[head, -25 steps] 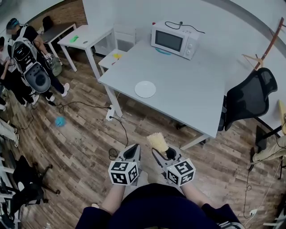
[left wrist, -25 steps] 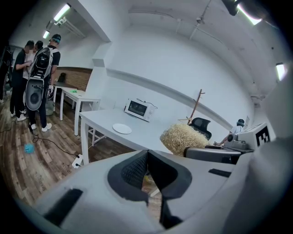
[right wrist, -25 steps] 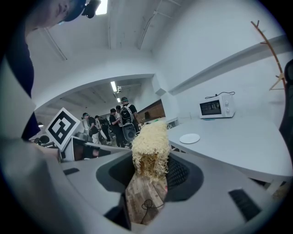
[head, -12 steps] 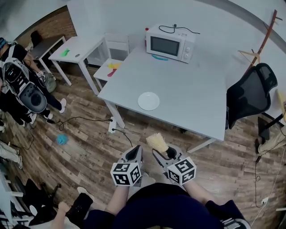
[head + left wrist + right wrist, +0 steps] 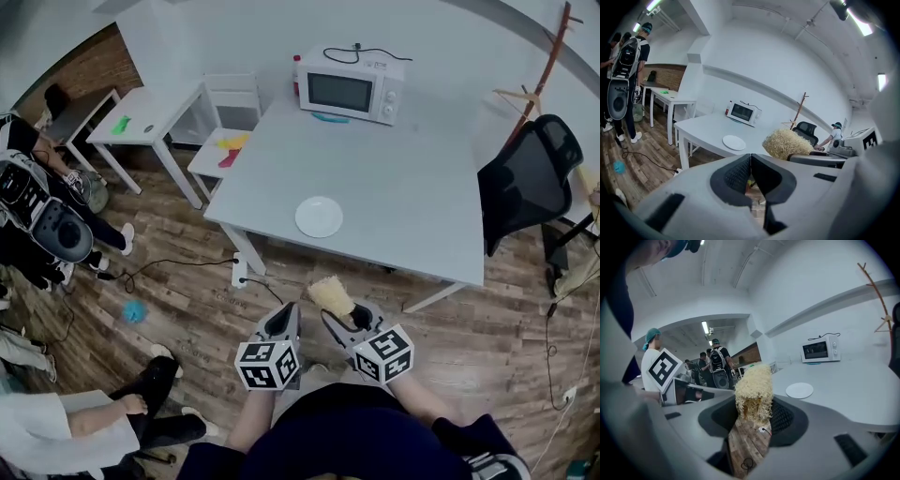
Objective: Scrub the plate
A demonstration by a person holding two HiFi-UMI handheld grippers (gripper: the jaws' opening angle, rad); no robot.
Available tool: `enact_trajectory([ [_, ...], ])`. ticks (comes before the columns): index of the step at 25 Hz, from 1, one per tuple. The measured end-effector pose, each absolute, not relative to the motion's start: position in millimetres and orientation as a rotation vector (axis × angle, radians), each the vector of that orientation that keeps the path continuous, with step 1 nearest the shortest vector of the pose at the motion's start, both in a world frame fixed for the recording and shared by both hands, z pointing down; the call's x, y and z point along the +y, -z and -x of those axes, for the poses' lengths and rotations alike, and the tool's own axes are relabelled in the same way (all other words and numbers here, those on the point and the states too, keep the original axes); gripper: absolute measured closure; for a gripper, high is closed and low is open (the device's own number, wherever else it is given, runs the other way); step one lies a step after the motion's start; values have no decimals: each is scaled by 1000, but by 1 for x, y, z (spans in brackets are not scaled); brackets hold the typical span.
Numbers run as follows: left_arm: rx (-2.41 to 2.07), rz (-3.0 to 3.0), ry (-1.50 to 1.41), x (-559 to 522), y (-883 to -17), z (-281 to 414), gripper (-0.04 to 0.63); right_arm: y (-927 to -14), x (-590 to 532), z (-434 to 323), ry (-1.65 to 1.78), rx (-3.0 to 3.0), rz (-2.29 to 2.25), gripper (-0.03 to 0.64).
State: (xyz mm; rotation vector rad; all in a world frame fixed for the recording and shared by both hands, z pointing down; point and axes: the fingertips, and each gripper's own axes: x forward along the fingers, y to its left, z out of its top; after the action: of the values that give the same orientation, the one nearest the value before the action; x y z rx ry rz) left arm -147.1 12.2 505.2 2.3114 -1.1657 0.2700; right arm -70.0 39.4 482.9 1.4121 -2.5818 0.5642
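A round white plate lies near the front edge of the big pale grey table; it also shows in the left gripper view and the right gripper view. Both grippers hang over the wooden floor, short of the table. My right gripper is shut on a pale yellow, straw-like scrubber, which stands up between the jaws and sticks out past them. My left gripper is beside it, its jaws pressed together with nothing in them.
A white microwave stands at the table's far end. A black office chair is at the table's right, a small white side table and stool at the left. People stand and sit at the left. A cable and a blue object lie on the floor.
Both grippers have moved toward the table, so the plate and table edge are nearer. A seated person has come into view at the lower left.
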Motion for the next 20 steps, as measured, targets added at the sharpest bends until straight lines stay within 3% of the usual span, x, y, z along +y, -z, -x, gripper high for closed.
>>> enact_trajectory([
  [20, -1140, -2275, -316, -68, -529, 134, 575, -488, -48, 32, -581, -2534, -1517, 439],
])
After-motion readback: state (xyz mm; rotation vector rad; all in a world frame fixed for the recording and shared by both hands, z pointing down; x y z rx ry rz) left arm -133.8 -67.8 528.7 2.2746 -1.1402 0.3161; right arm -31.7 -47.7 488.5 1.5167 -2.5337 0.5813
